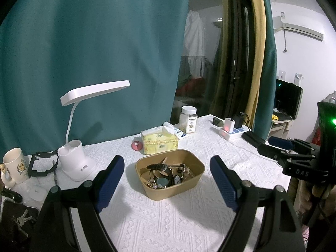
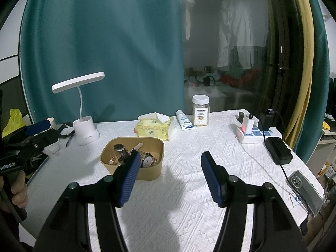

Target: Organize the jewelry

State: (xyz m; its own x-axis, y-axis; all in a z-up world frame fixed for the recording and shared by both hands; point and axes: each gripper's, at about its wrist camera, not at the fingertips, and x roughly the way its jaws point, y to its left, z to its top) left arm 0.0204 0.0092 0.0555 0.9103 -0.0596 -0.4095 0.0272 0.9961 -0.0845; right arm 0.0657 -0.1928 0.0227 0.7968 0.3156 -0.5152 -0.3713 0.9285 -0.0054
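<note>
Setting: a home, a bedroom or living room with a table used as a desk.
Table cover: white textured cloth (image 2: pixel 189 147).
Window side: teal curtain (image 1: pixel 94 52) with a yellow one beside it, dark glass door (image 2: pixel 226 52) with laundry hanging behind it.
Wall: air conditioner (image 1: pixel 300 29) mounted high, white.
Desk items: white desk lamp (image 1: pixel 84 126), tissue pack (image 1: pixel 159 139), cartoon mug (image 1: pixel 15 166), keys (image 1: pixel 21 220), jar (image 2: pixel 201 110).
Electrics: power strip (image 2: pixel 260 133) with chargers, phone (image 2: pixel 306 189) at the table edge.
</note>
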